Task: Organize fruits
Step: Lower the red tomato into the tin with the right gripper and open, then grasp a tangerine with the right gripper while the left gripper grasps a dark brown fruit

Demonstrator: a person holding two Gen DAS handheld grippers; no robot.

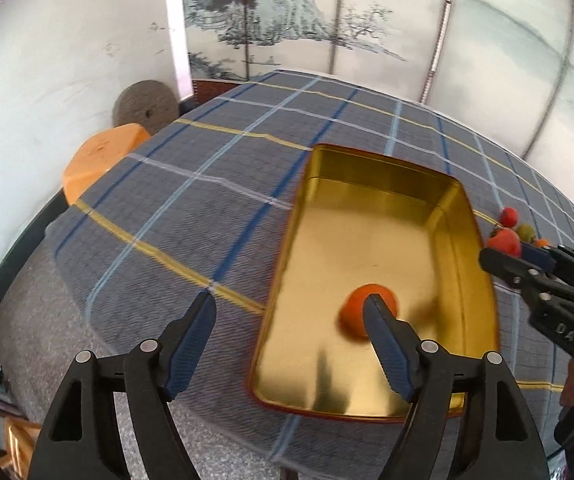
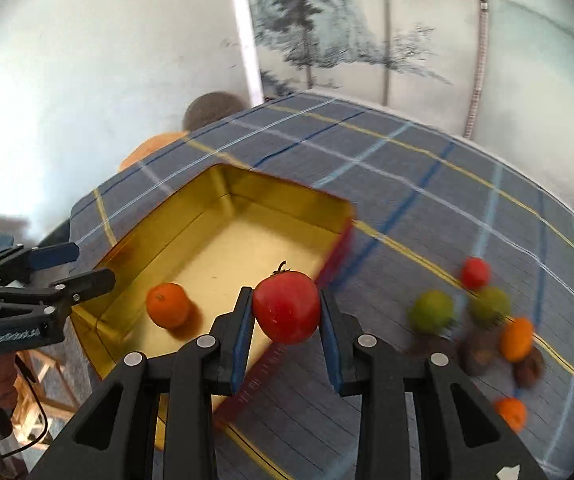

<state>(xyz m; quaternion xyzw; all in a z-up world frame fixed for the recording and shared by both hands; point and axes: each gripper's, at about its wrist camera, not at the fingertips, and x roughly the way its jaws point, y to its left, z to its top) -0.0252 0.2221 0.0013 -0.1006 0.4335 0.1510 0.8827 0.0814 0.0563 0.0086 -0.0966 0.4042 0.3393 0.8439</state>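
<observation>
A gold tin tray lies on the plaid tablecloth. One orange sits inside it near the front. My left gripper is open and empty, above the tray's left front corner; it also shows in the right wrist view. My right gripper is shut on a red tomato-like fruit, held above the tray's right edge. It also shows in the left wrist view. Several loose fruits lie right of the tray: a red one, green ones, oranges, brown ones.
The plaid tablecloth covers the table. An orange stool and a grey round stone stand beyond the table's left edge. A painted screen stands behind. A wooden frame is below left.
</observation>
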